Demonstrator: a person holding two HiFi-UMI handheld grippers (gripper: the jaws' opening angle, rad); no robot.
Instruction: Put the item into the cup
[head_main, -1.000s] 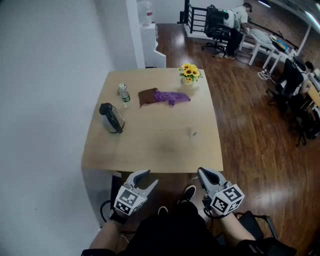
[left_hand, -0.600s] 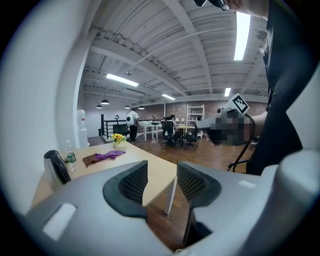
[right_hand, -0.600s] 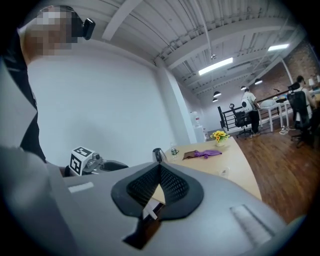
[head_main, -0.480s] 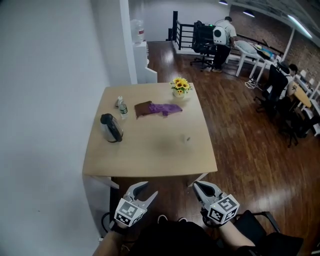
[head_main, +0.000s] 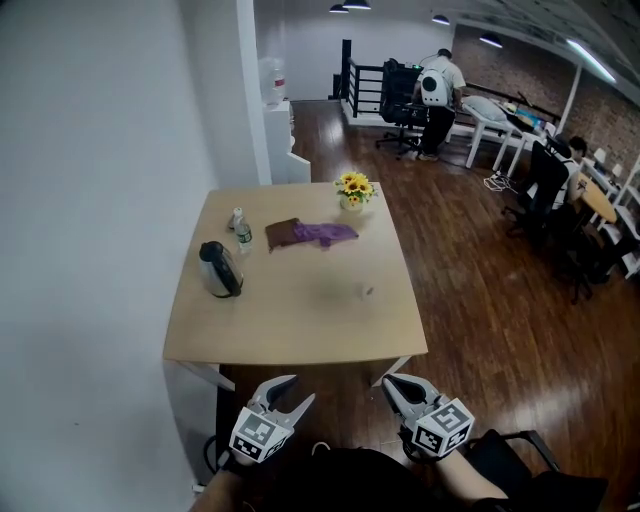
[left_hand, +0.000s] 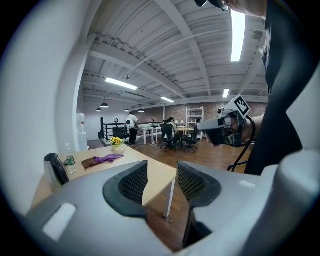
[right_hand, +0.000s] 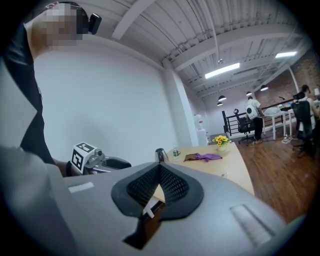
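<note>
A small clear thing (head_main: 367, 291), possibly the cup, stands on the wooden table (head_main: 300, 320) right of the middle; it is too small to be sure. Both grippers hang below the table's near edge, close to my body. My left gripper (head_main: 298, 390) is open, and in the left gripper view (left_hand: 162, 167) nothing lies between its mesh pads. My right gripper (head_main: 390, 383) is shut, its pads meeting at the tips (right_hand: 160, 167) with nothing in them. Each gripper view shows the other gripper off to the side.
On the table's far half are a dark kettle (head_main: 222, 270), a small bottle (head_main: 241, 232), a brown cloth (head_main: 283, 233), a purple cloth (head_main: 324, 233) and a pot of yellow flowers (head_main: 351, 189). A white wall runs along the left. People and office chairs are far behind.
The table has slid farther from me and looks smaller. Both grippers sit lower in the head view, farther from its near edge. Their jaws look the same.
</note>
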